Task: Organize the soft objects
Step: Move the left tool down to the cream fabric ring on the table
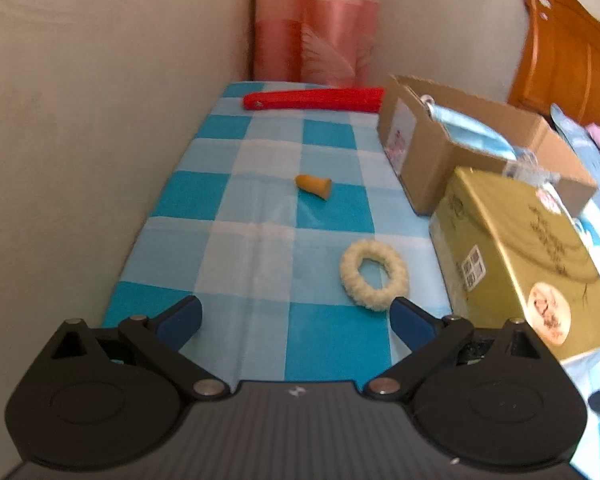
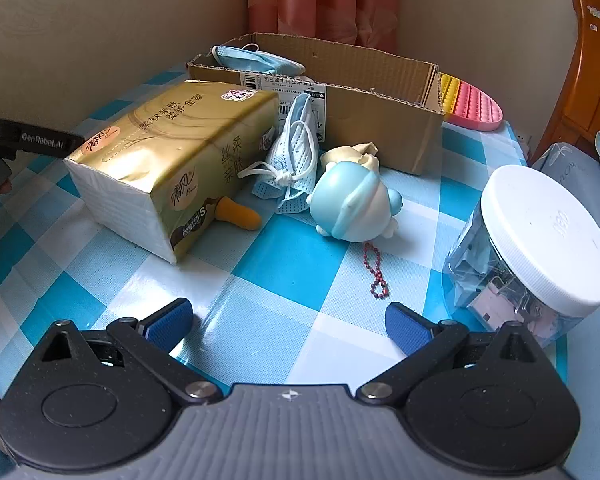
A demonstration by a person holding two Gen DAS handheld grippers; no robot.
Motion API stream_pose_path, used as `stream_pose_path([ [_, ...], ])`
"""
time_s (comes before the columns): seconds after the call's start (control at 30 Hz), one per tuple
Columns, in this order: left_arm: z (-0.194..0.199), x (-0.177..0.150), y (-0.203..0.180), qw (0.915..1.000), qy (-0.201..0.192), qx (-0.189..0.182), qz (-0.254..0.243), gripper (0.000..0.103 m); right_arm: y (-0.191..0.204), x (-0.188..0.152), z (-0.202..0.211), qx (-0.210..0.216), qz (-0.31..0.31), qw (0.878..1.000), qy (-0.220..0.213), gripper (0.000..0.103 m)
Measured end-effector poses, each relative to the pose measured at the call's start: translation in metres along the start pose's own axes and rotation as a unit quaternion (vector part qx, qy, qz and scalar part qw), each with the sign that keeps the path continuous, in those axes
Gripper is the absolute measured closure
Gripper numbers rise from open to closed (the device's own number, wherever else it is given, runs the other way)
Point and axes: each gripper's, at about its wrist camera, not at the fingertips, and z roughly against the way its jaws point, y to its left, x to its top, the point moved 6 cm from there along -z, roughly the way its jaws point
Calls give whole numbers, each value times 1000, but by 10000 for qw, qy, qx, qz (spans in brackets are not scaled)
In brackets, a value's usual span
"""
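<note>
My left gripper point(image 1: 296, 320) hangs wide open and empty over the blue-and-white checked tablecloth point(image 1: 228, 200); the fluffy cream scrunchie ring point(image 1: 374, 275) lies just ahead of its right fingertip, the small orange foam earplug point(image 1: 314, 185) farther out near the middle. My right gripper point(image 2: 288, 324) is equally spread, holding nothing. Ahead of it sits the pale blue squishy toy point(image 2: 354, 204) with its red bead chain point(image 2: 376, 272), beside a crumpled blue face mask point(image 2: 294, 164), the gold tissue pack point(image 2: 172, 152) and the open cardboard box point(image 2: 380, 120).
</note>
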Motion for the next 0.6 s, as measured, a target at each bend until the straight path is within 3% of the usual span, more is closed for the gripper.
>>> stream_pose_path([
  [0.2, -6, -1, -7, 9990, 13, -15, -457, 3, 0, -1, 1, -15, -19, 10000, -44, 0],
  [0.43, -9, 7, 10, 9984, -109, 550, -120, 4, 1, -1, 1, -23, -27, 10000, -67, 0],
  [0.53, -9, 8, 9, 9987, -106, 462, -163, 6, 0, -1, 1, -23, -26, 10000, -83, 0],
  [0.6, -9, 9, 5, 9989, -146, 372, -225, 14, 0, -1, 1, -27, -30, 9999, -92, 0],
])
